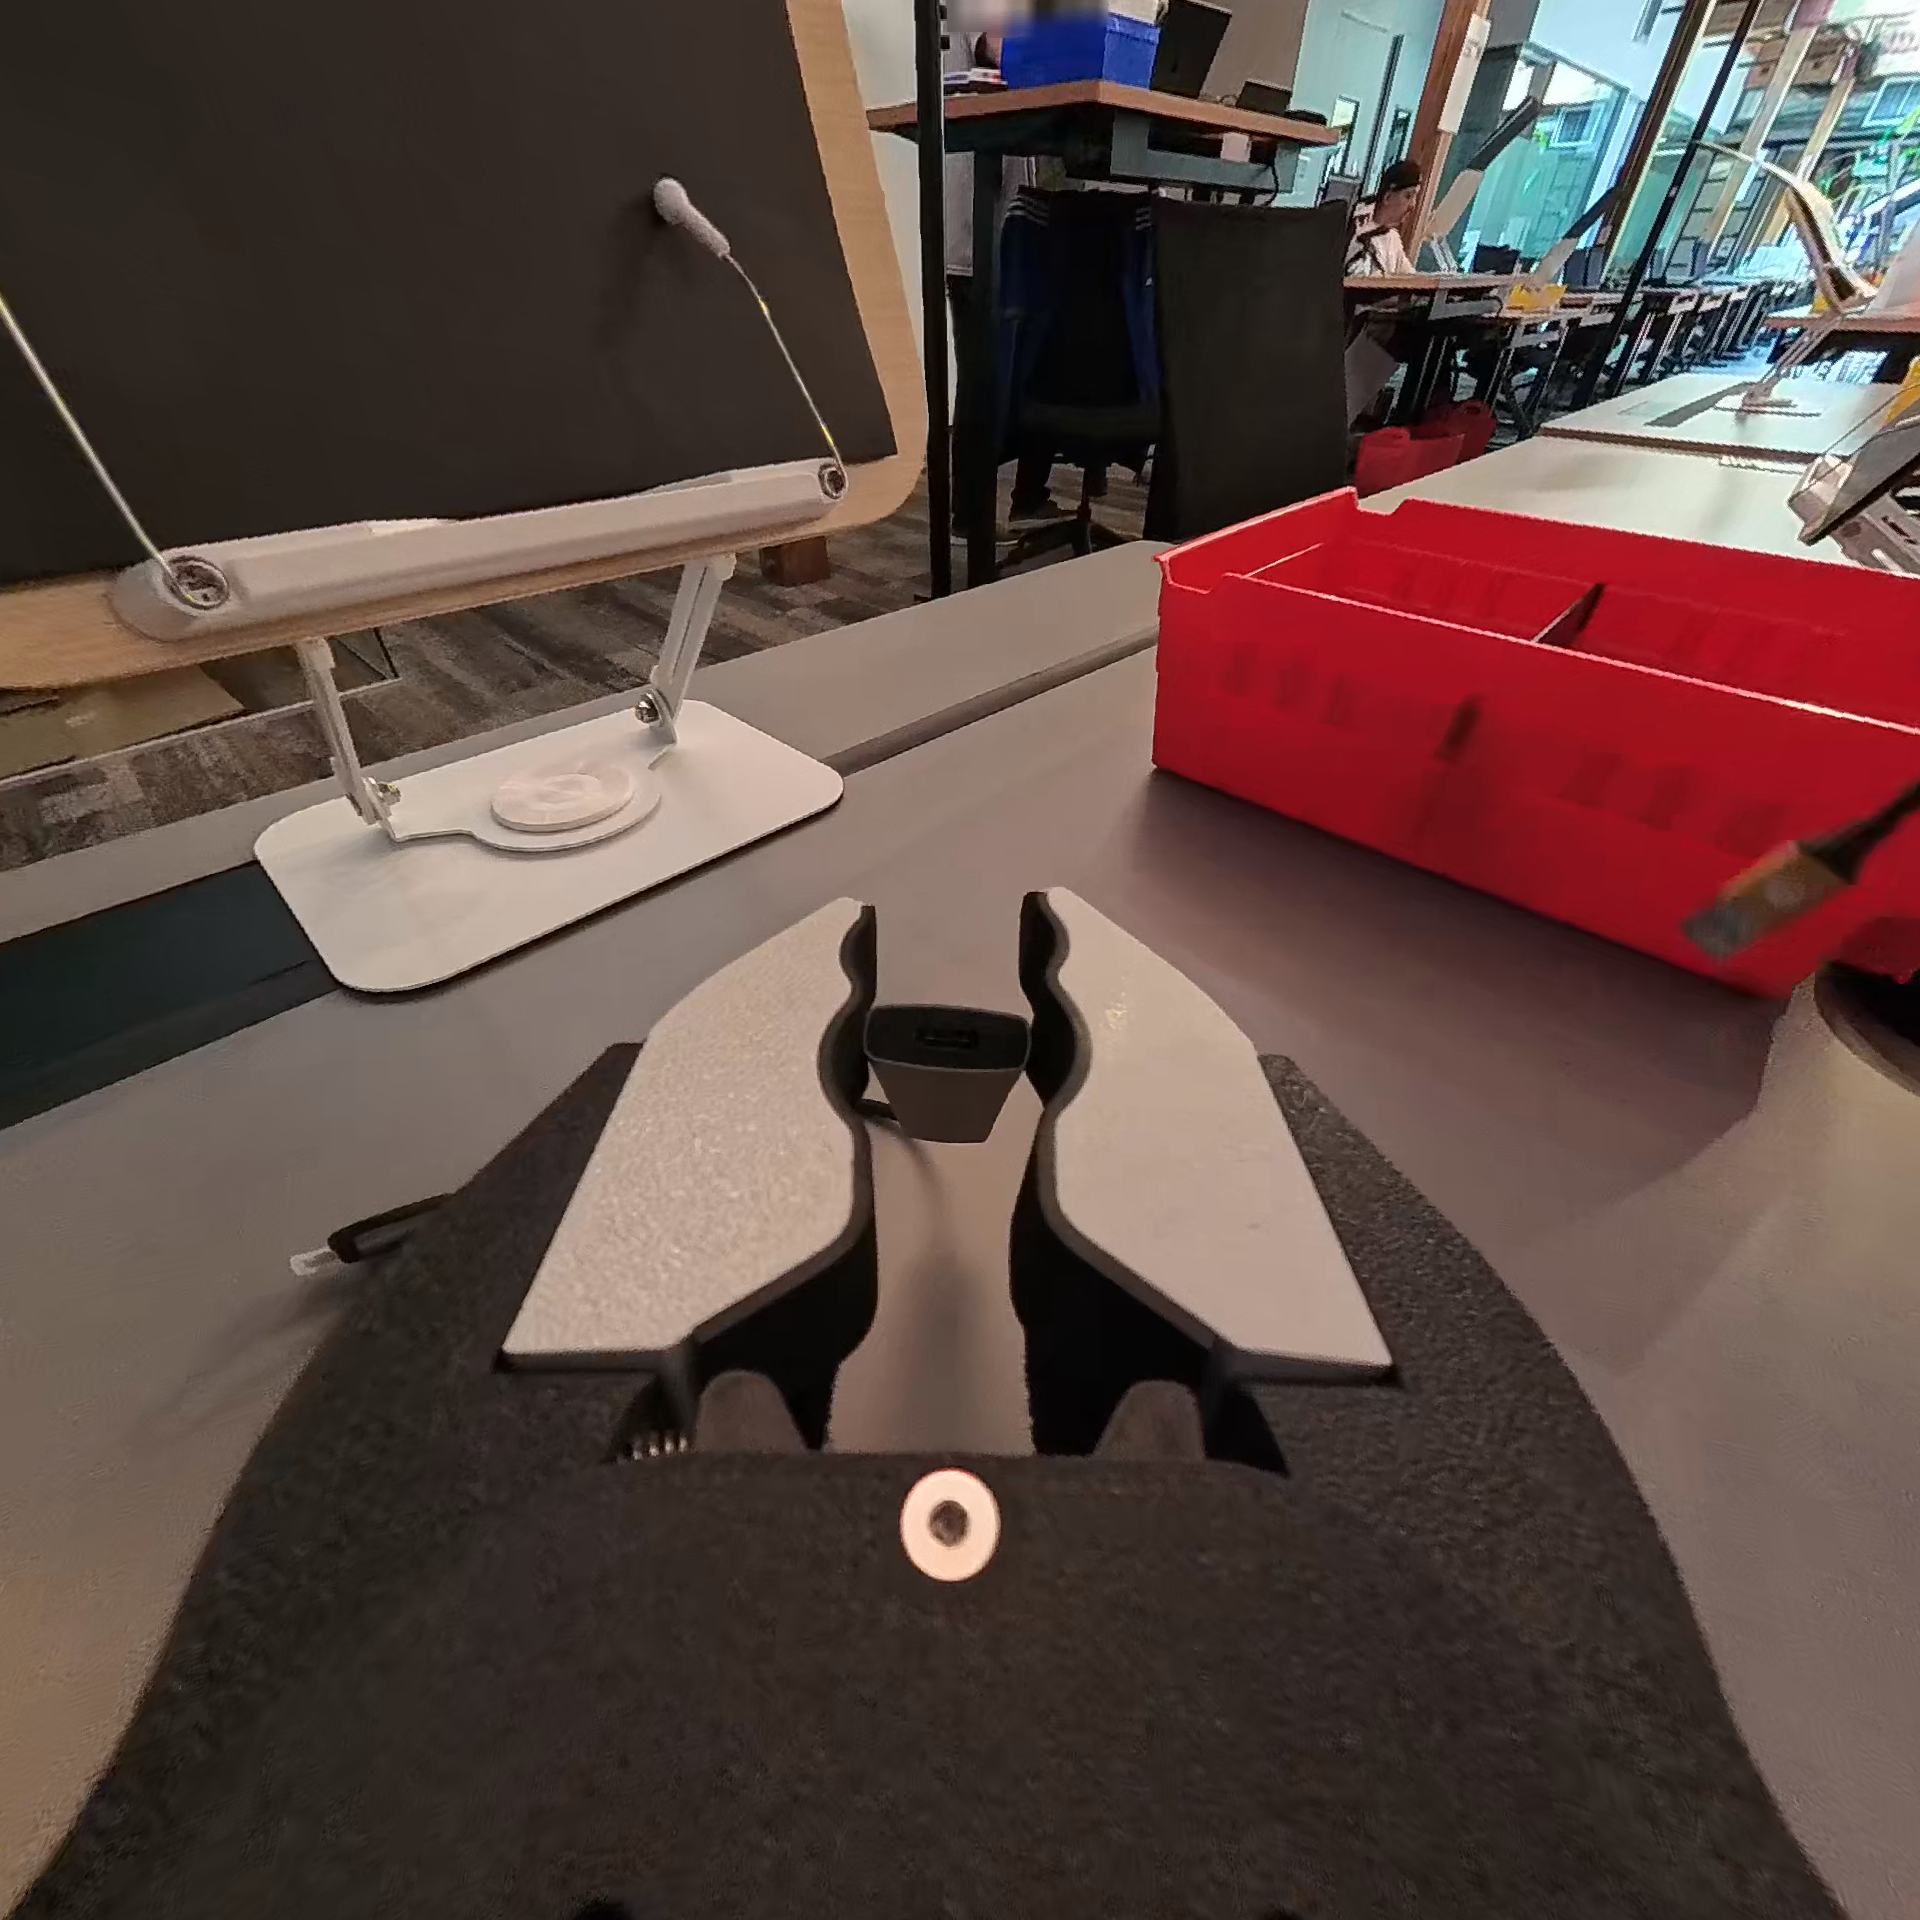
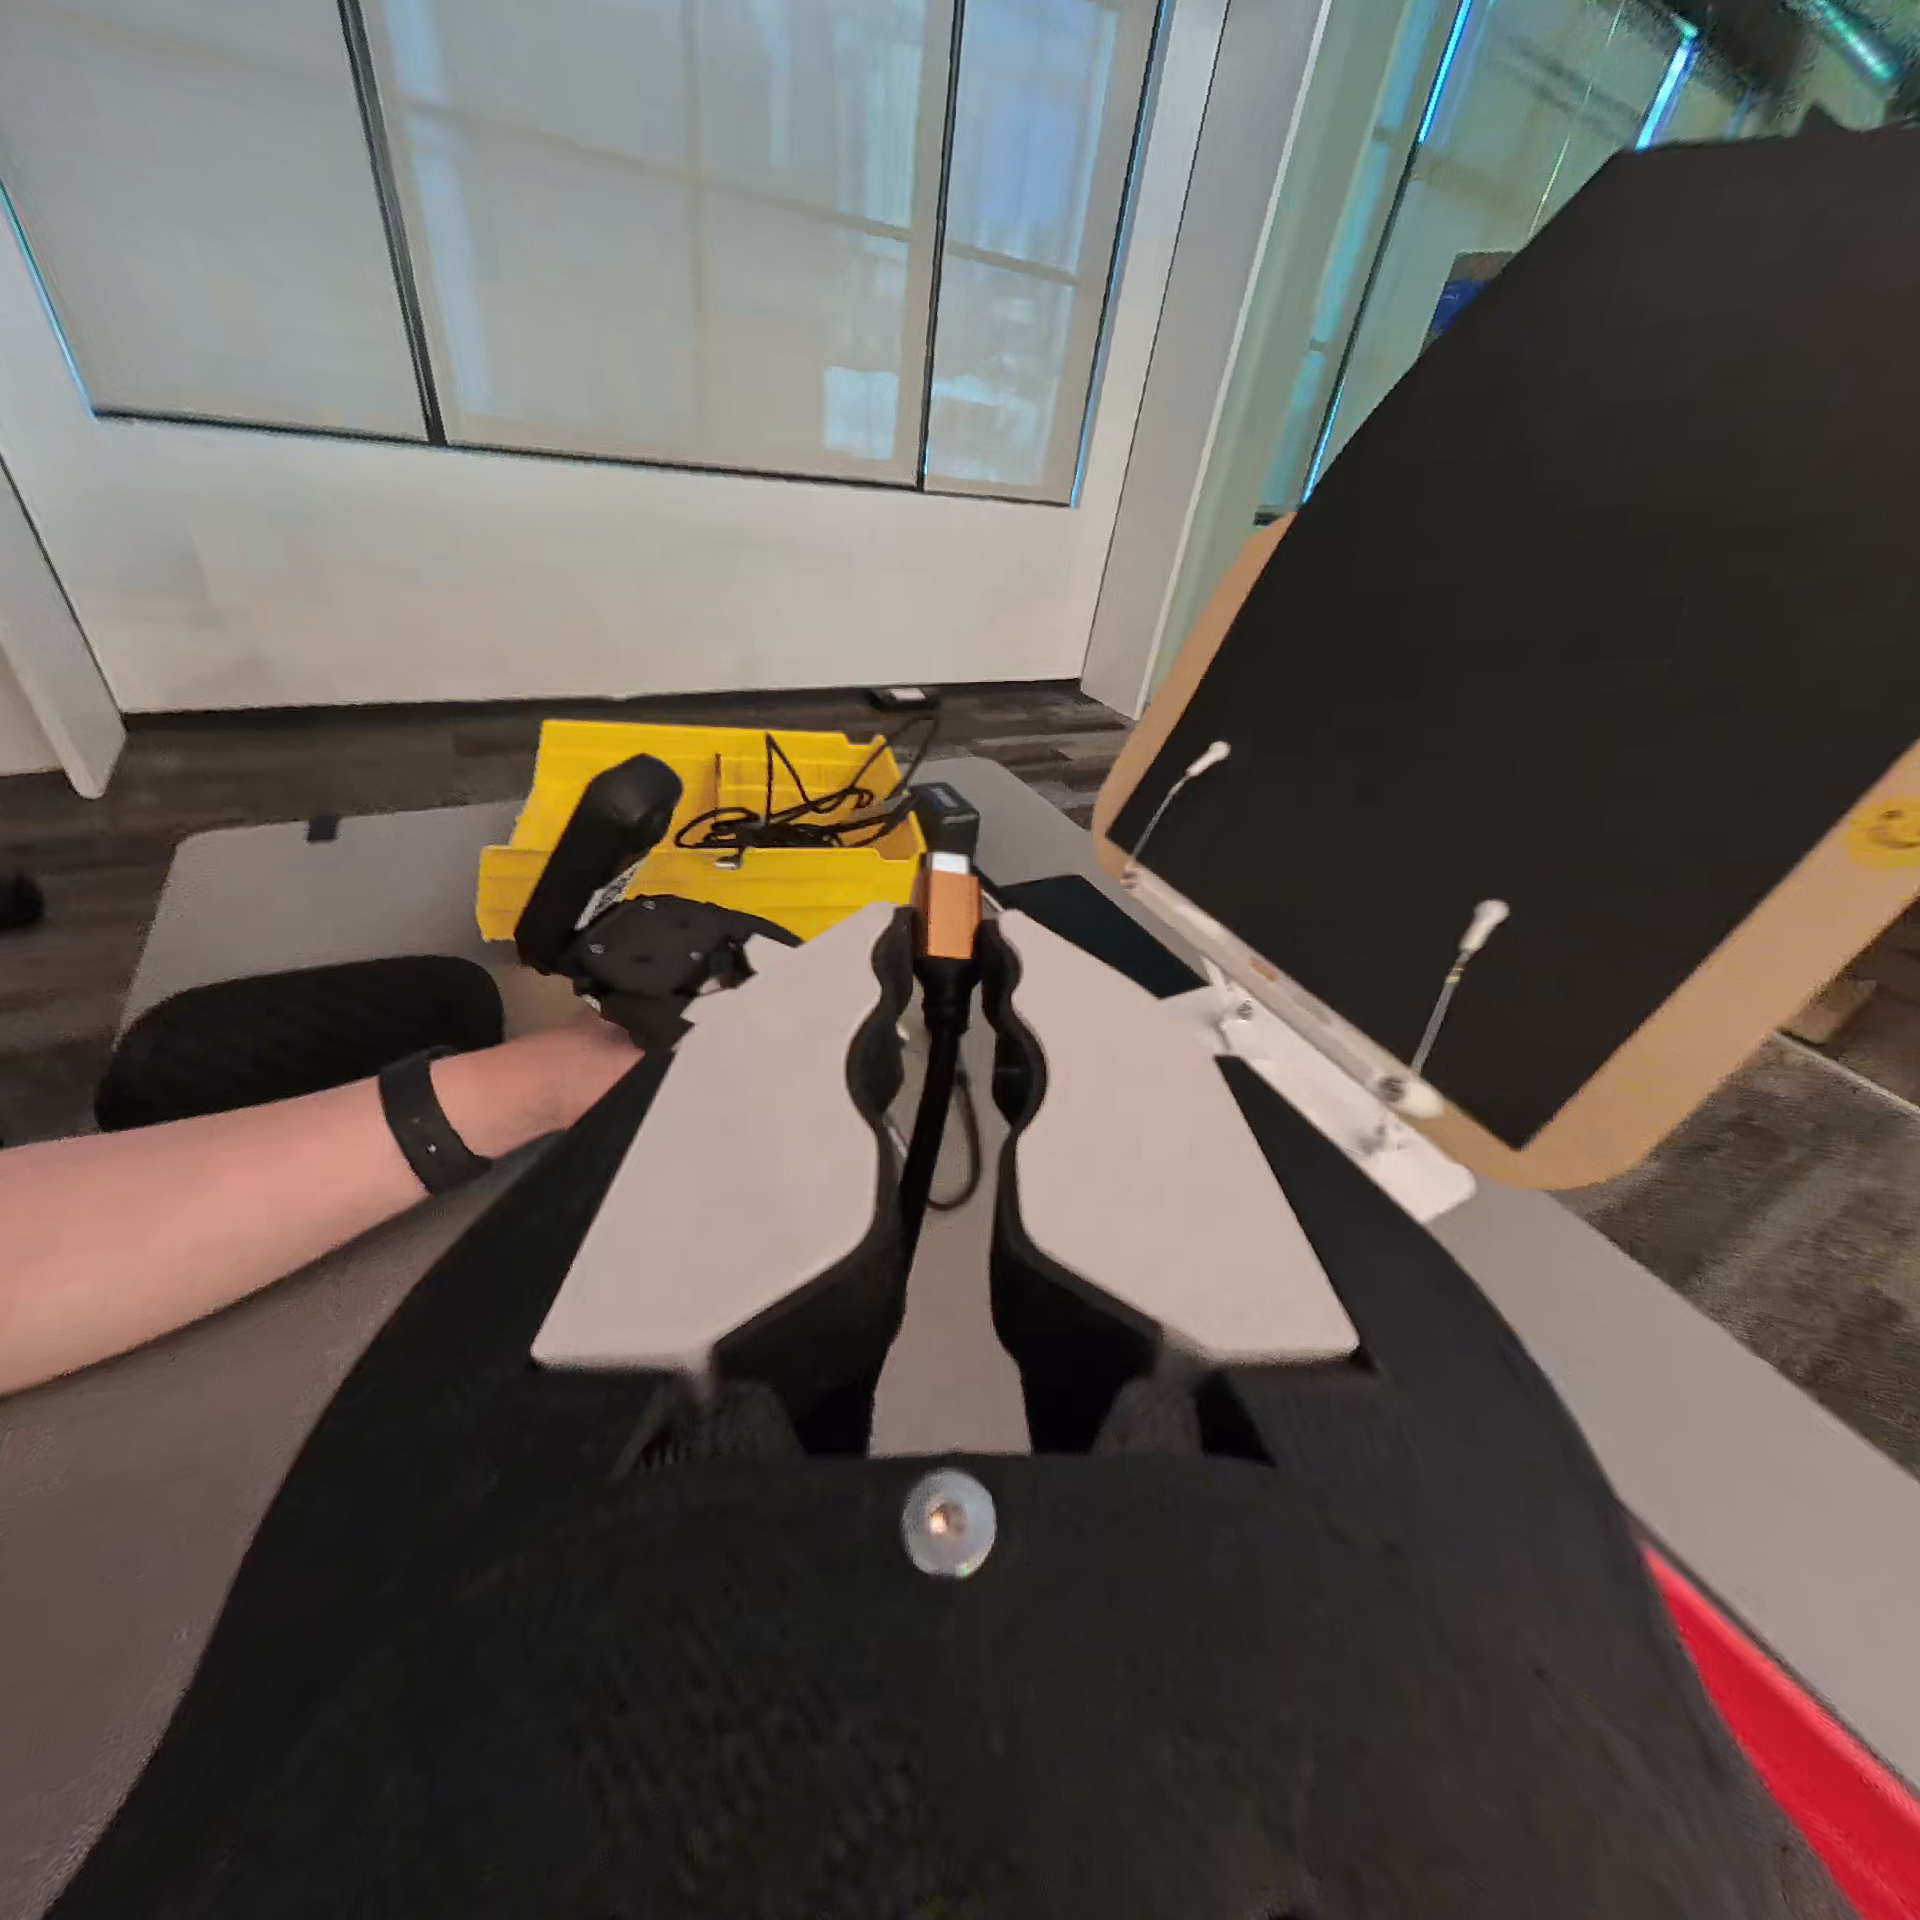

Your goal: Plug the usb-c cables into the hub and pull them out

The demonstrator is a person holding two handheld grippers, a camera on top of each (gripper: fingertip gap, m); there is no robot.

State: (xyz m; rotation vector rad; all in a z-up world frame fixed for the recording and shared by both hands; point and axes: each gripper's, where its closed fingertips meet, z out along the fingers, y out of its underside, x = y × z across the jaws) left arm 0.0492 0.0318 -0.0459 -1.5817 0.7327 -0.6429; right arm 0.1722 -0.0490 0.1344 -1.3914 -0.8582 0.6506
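Note:
My left gripper point(image 1: 948, 935) is shut on the small grey hub point(image 1: 948, 1070), held between the pads with its port facing away from me. My right gripper point(image 2: 940, 920) is shut on the orange USB-C plug point(image 2: 948, 914) of a black cable, silver tip pointing forward. In the right wrist view the hub point(image 2: 948, 810) sits just beyond the plug's tip, a small gap between them. In the left wrist view the orange plug point(image 1: 1756, 904) shows blurred at the right edge, apart from the hub. The left gripper's black body point(image 2: 644, 935) shows in the right wrist view, its fingers hidden.
A red bin point(image 1: 1538, 727) stands on the grey table point(image 1: 1299, 1091) to the right. A yellow bin point(image 2: 582, 873) holds black cables. A white stand point(image 1: 551, 831) carries a tilted black board point(image 2: 1558, 623). Another cable end point(image 1: 364, 1242) lies left. A person's arm point(image 2: 260, 1174) reaches across. There is about 25 cm between the tips of the two grippers.

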